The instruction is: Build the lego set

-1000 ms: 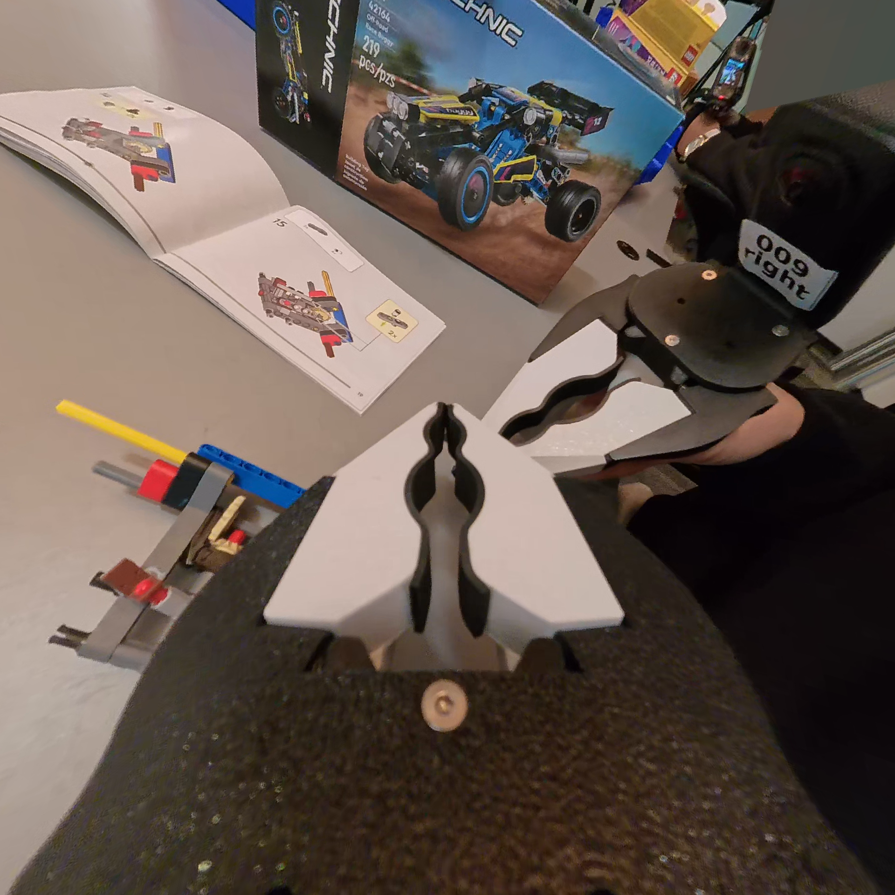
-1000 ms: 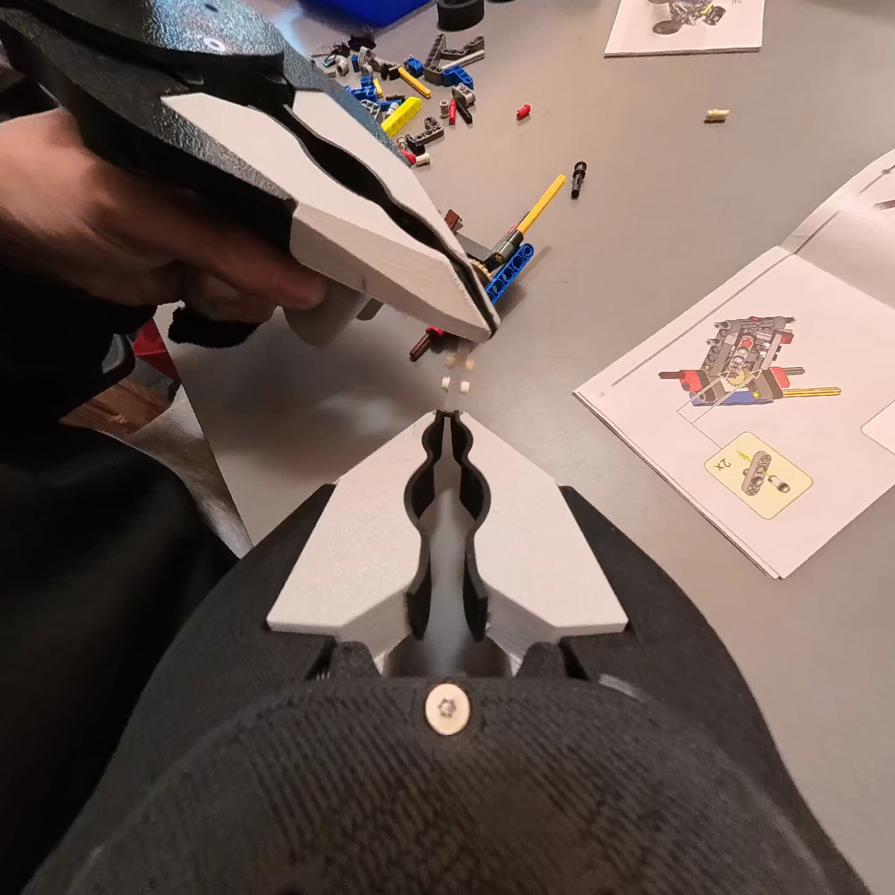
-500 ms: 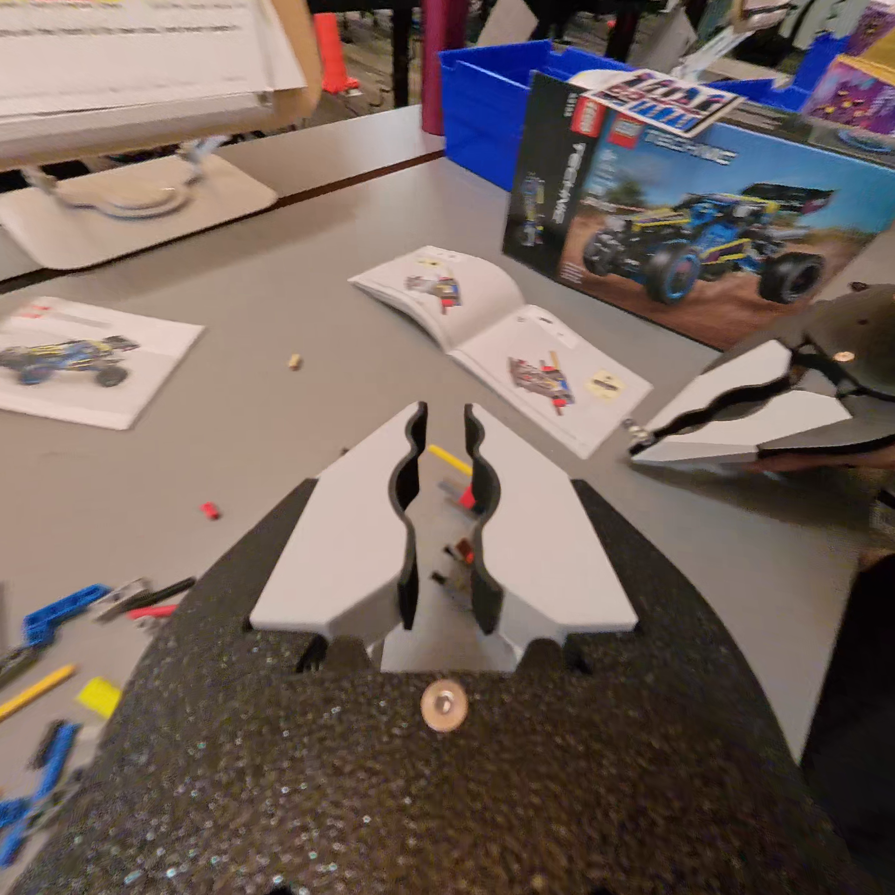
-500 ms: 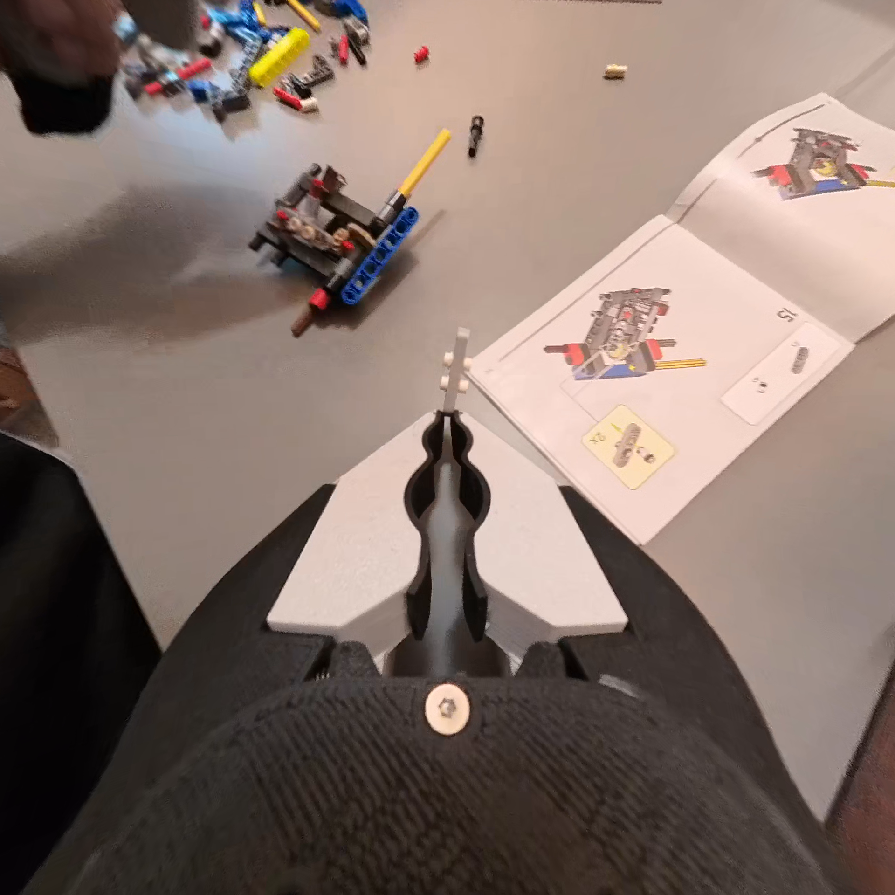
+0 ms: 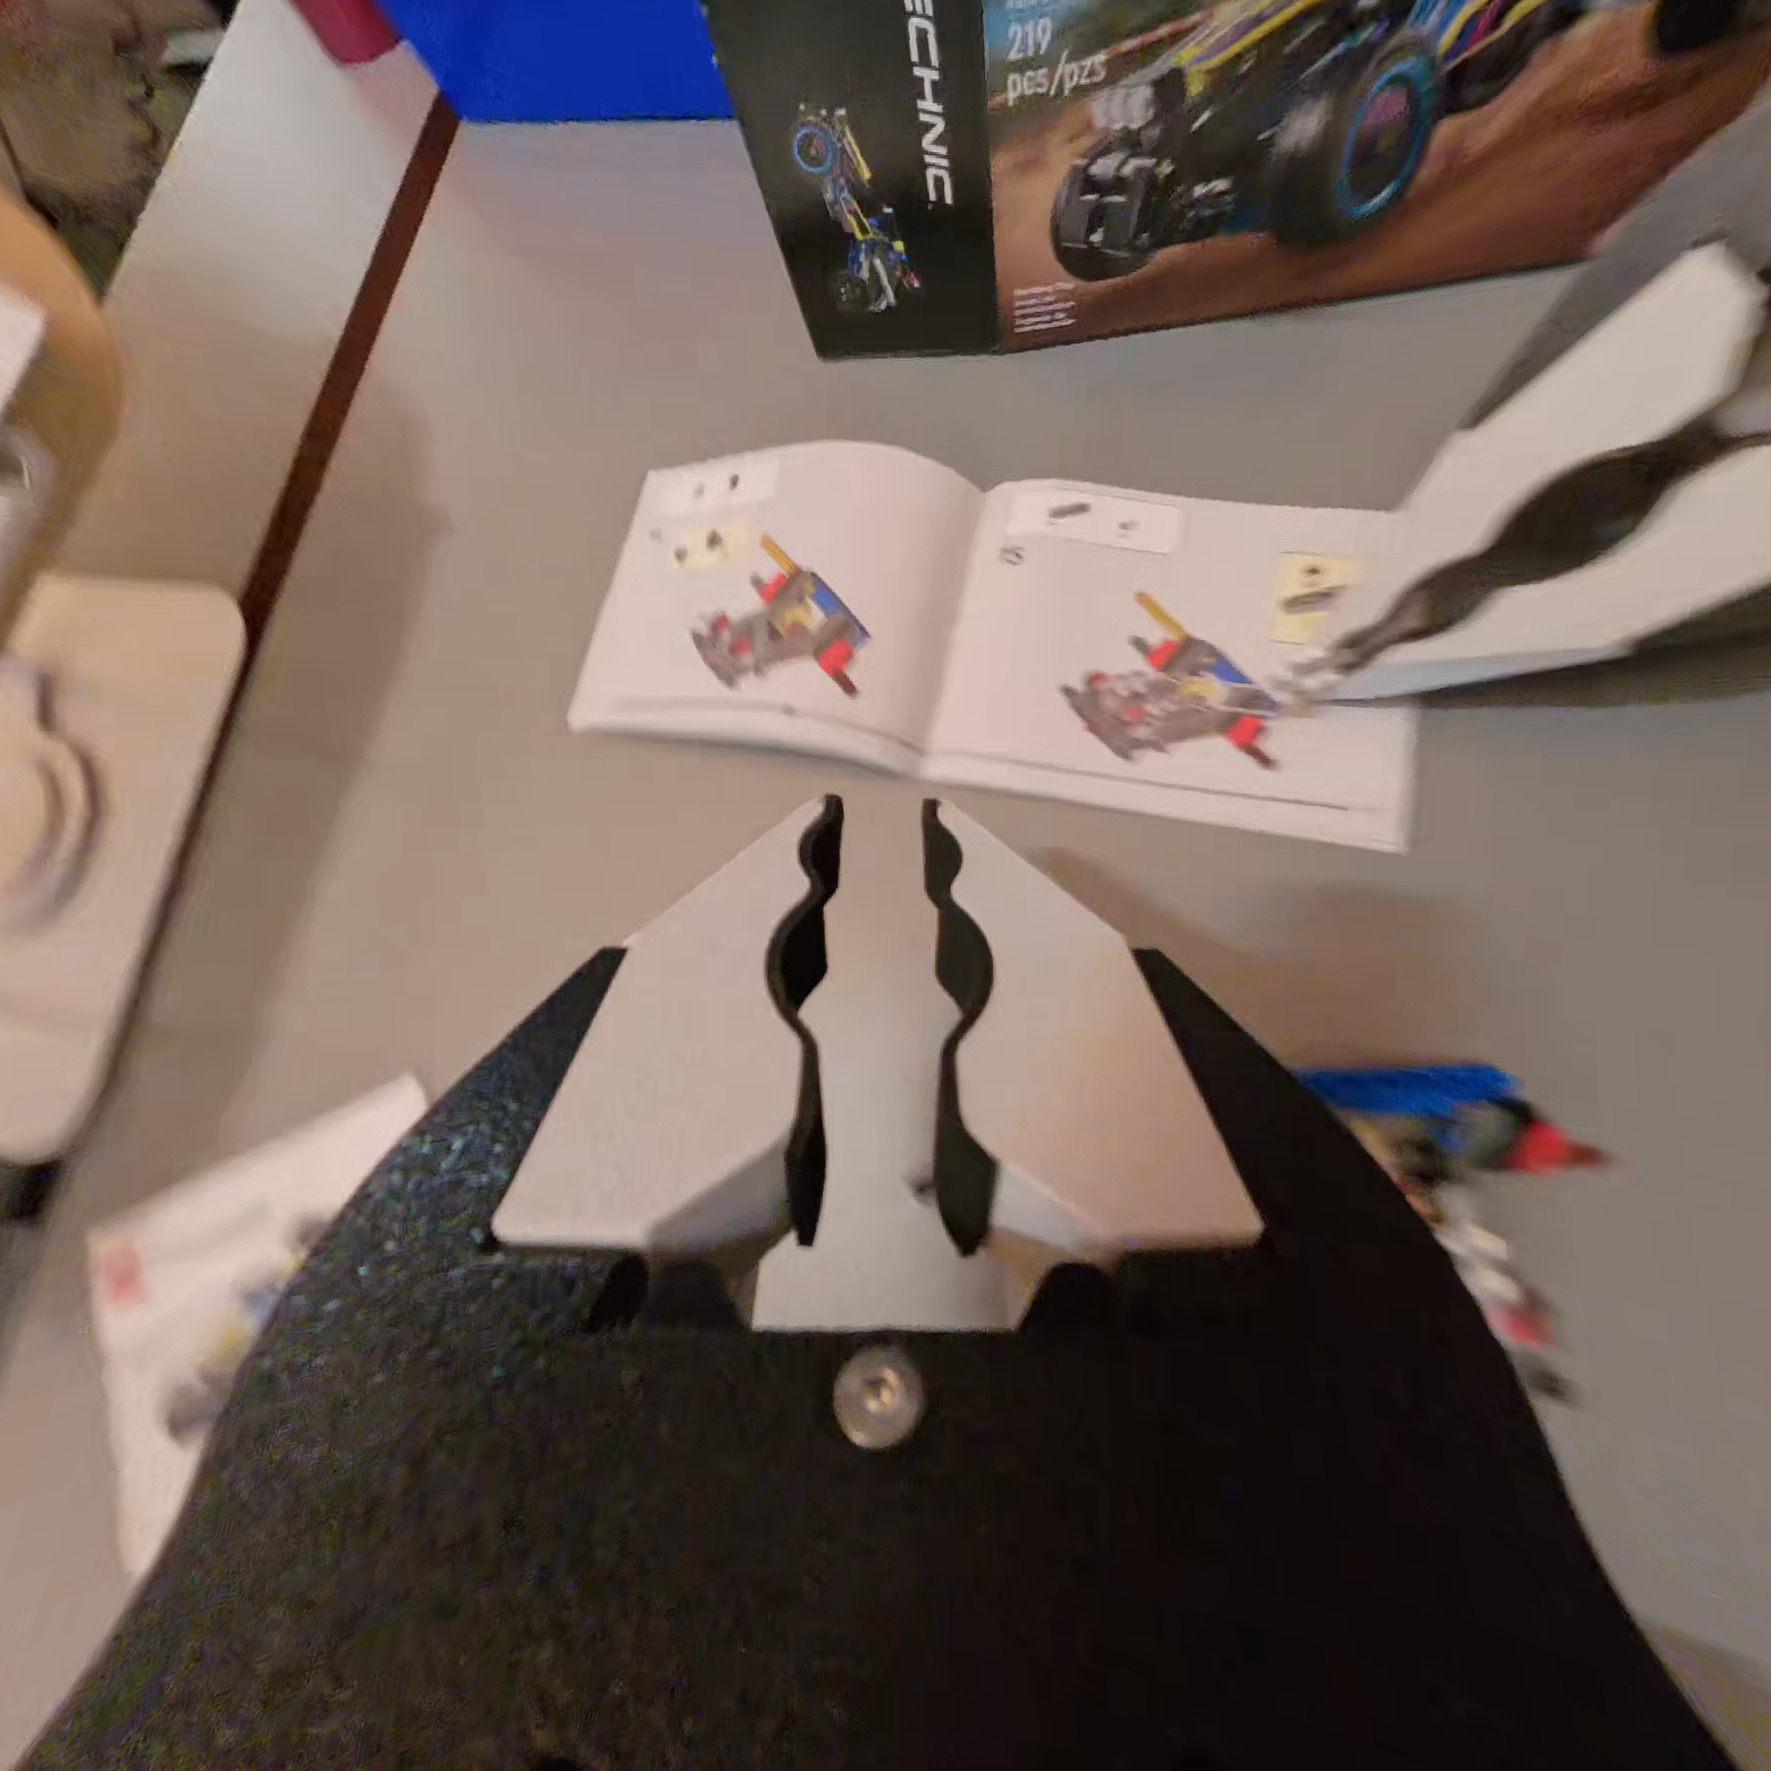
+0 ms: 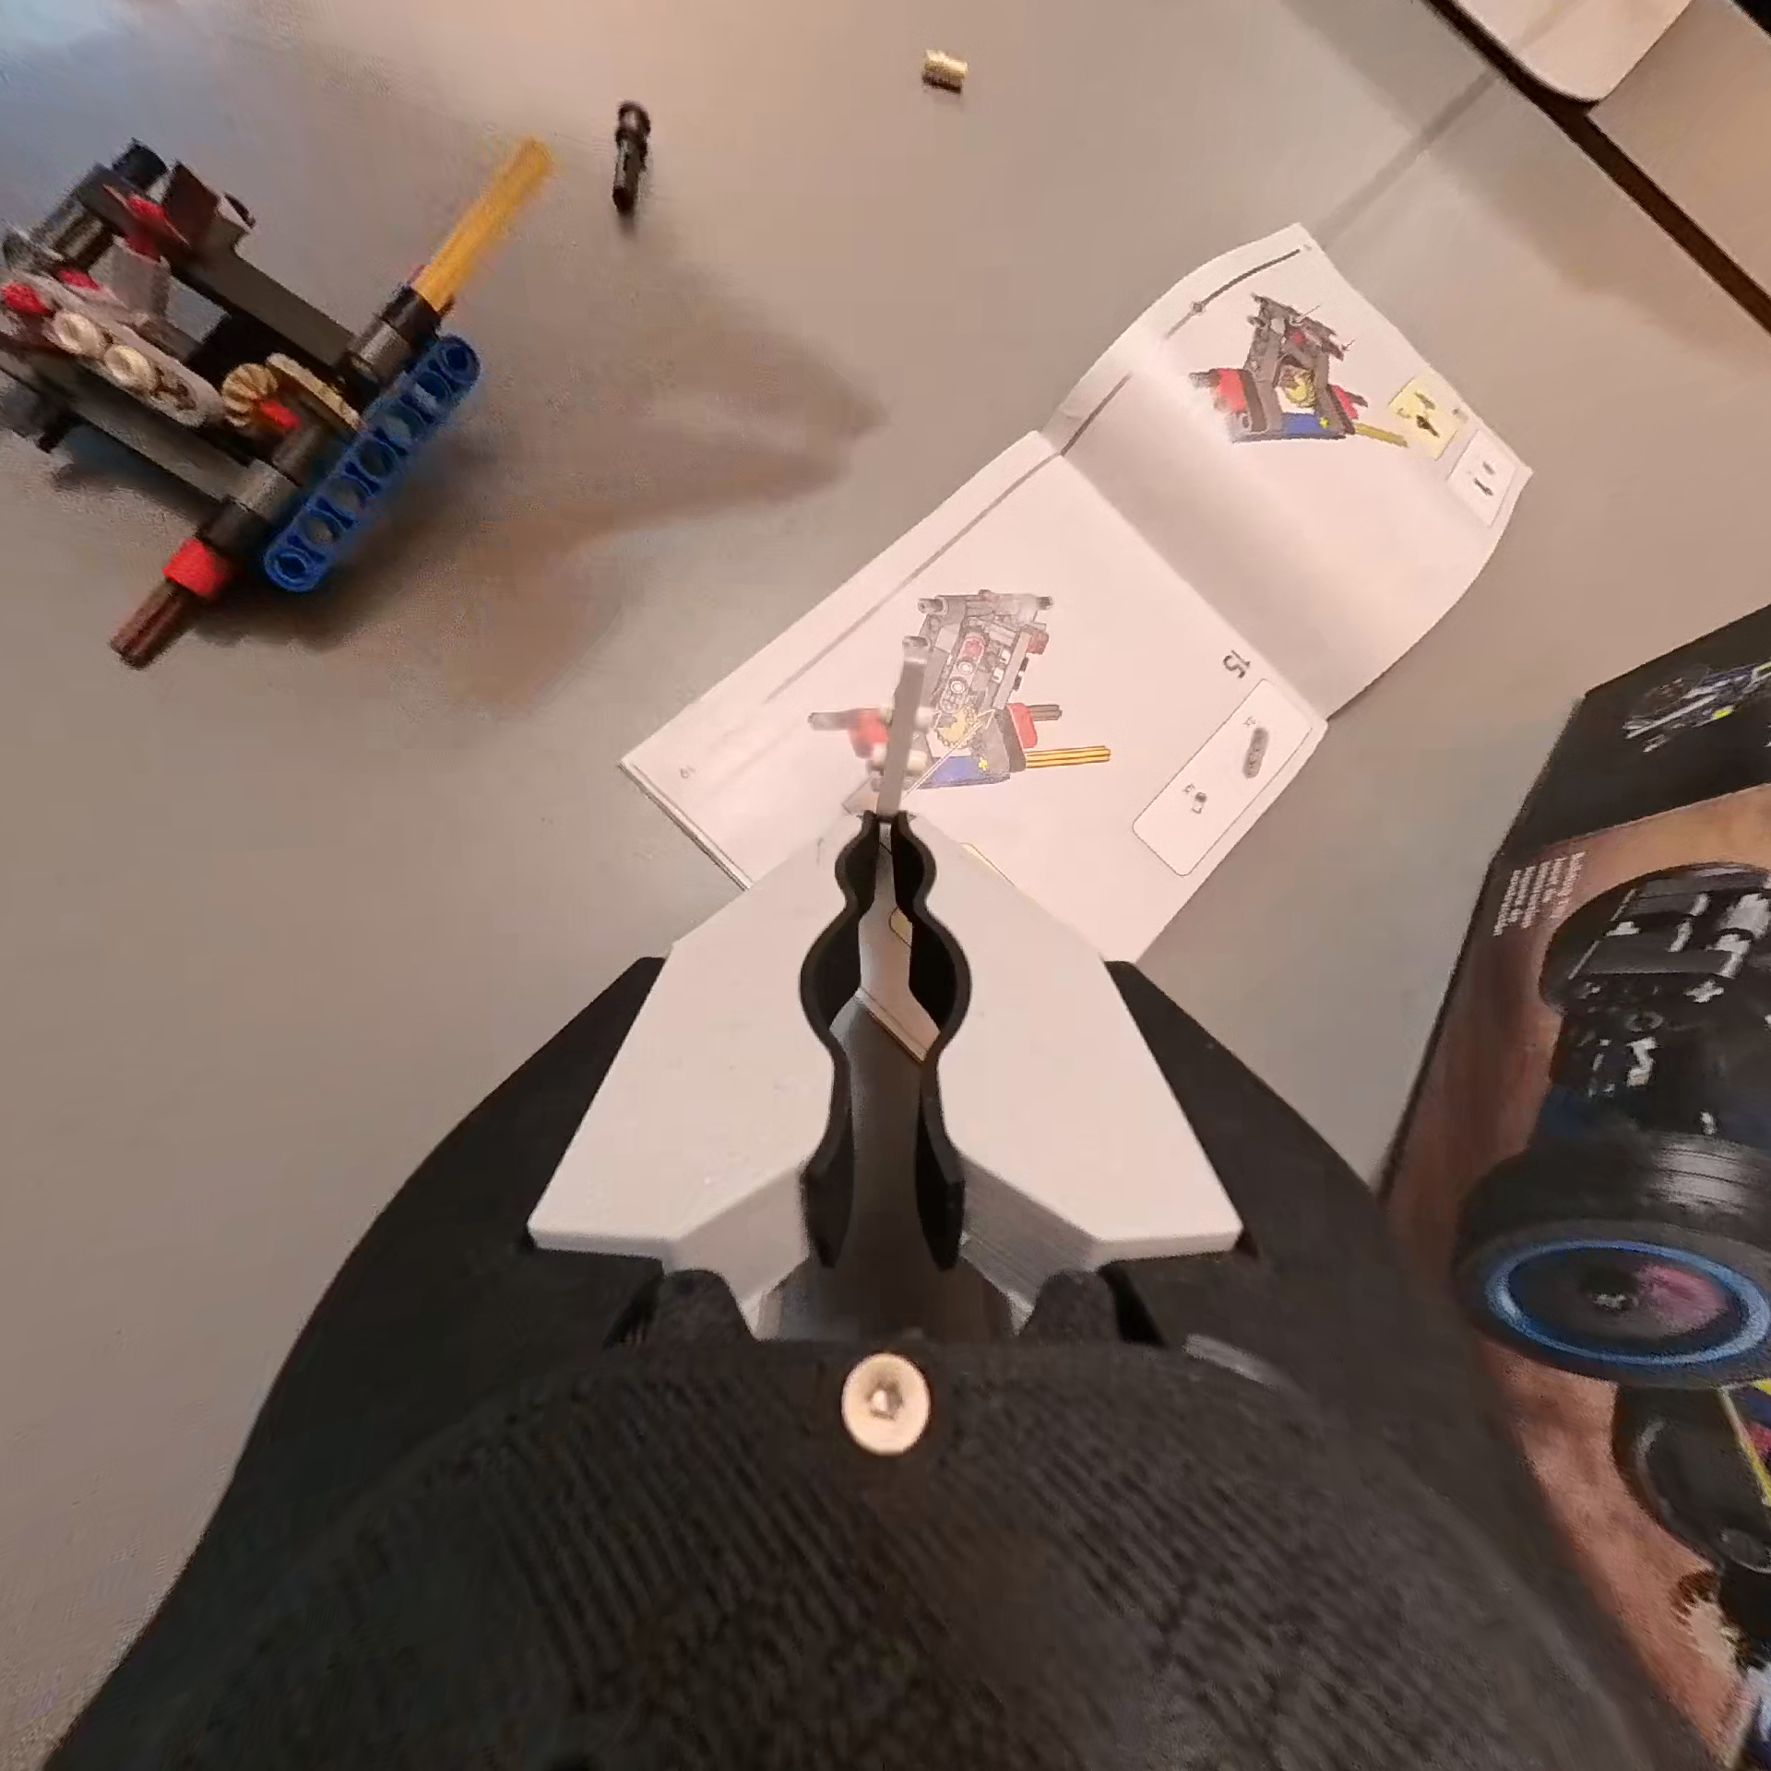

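Observation:
My right gripper is shut on a thin grey lego beam with small white pins, held above the open instruction booklet. The partly built lego assembly, with a blue beam, a yellow axle and red pins, lies on the grey table at the upper left of the right wrist view. My left gripper is open and empty above the table, in front of the booklet. The right gripper shows at the right of the left wrist view, over the booklet's right page. The assembly shows blurred beside my left gripper.
The lego box stands behind the booklet and shows at the right of the right wrist view. A black pin and a tan piece lie loose on the table. A second leaflet lies at the lower left. A blue bin stands at the back. Some 15 cm of space lies between my two pairs of fingers. The tan piece is about 12 cm from my left fingertips and 20 cm from my right.
My left gripper let go of the grey beam, opened and drew away to the left. My right gripper kept the beam and swung right over the booklet, away from the assembly.

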The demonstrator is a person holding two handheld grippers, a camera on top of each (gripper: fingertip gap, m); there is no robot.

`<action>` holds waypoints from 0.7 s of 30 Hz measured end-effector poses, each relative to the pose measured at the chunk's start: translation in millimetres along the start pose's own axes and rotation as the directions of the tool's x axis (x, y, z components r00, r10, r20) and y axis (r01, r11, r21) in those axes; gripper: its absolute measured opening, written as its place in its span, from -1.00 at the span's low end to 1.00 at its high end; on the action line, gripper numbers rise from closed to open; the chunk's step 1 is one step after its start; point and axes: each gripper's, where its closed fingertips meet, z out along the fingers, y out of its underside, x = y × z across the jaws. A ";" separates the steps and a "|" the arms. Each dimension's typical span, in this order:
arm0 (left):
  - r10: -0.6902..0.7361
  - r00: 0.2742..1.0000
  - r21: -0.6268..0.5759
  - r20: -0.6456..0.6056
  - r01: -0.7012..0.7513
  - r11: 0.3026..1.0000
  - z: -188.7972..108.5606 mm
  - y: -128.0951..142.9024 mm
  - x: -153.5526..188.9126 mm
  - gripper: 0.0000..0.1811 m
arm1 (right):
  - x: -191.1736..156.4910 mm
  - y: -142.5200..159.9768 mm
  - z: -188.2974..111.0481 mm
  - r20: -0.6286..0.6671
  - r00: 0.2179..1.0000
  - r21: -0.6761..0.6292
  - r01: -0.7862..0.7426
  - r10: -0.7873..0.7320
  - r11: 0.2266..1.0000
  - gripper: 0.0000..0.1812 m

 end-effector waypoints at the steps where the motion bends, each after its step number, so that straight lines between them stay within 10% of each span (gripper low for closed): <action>1: 0.066 0.998 -0.019 0.000 -0.066 0.998 15.9 -7.6 -9.8 -0.86 | 0.7 -0.2 0.1 -0.018 1.000 -0.005 0.017 -0.017 1.000 -0.99; 8: 0.204 0.972 -0.213 -0.119 -0.226 0.951 117.3 4.7 -34.6 -1.00 | 17.3 4.3 1.1 -0.126 0.982 -0.092 0.133 -0.143 0.987 -1.00; 21: -0.130 0.967 -0.303 -0.219 0.059 0.951 28.7 73.6 48.2 -1.00 | 62.1 11.0 8.3 -0.234 0.942 -0.188 0.198 -0.240 0.962 -1.00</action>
